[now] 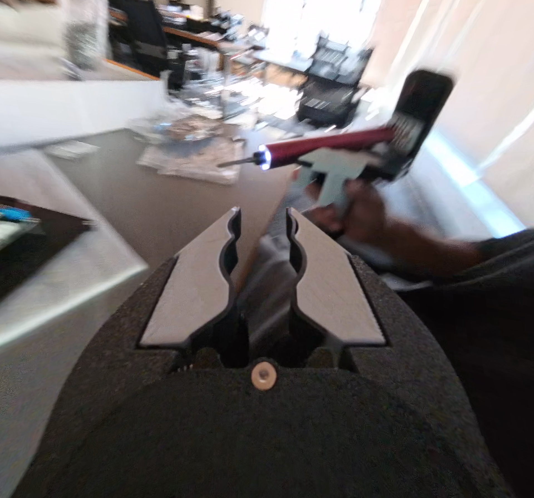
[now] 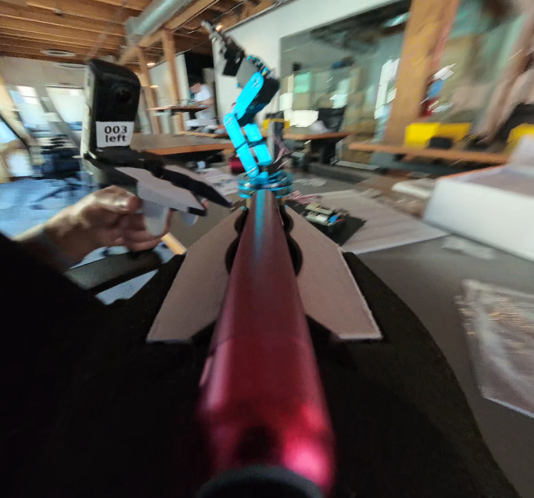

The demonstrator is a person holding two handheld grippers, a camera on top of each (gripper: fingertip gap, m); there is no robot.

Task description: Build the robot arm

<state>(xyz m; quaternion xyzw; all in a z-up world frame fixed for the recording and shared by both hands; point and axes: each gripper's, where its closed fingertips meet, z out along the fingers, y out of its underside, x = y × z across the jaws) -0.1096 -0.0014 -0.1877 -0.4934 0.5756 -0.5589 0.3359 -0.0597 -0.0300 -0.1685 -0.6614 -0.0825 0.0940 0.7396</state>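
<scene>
My right gripper [image 2: 263,209] is shut on a red metal electric screwdriver [image 2: 260,325] that lies along its fingers and points forward. In the left wrist view the screwdriver [image 1: 326,141] shows at the right with its tip light on and its bit pointing left, held by the right gripper [image 1: 306,160] in a hand [image 1: 361,218]. My left gripper [image 1: 263,212] is open with a narrow gap and holds nothing. It also shows in the right wrist view [image 2: 213,204], held by a hand at the left. A small blue robot arm [image 2: 248,126] stands just beyond the screwdriver's tip.
A circuit board [image 2: 323,218] lies on a black mat on the grey table [image 2: 419,276]. A white box [image 2: 476,204] stands at the right, with papers [image 2: 505,339] near it. Another black mat [image 1: 34,253] and white surface [image 1: 72,276] are at the left. A person [image 2: 202,97] and desks are far behind. My right fingertips sit around 7 cm from my left ones.
</scene>
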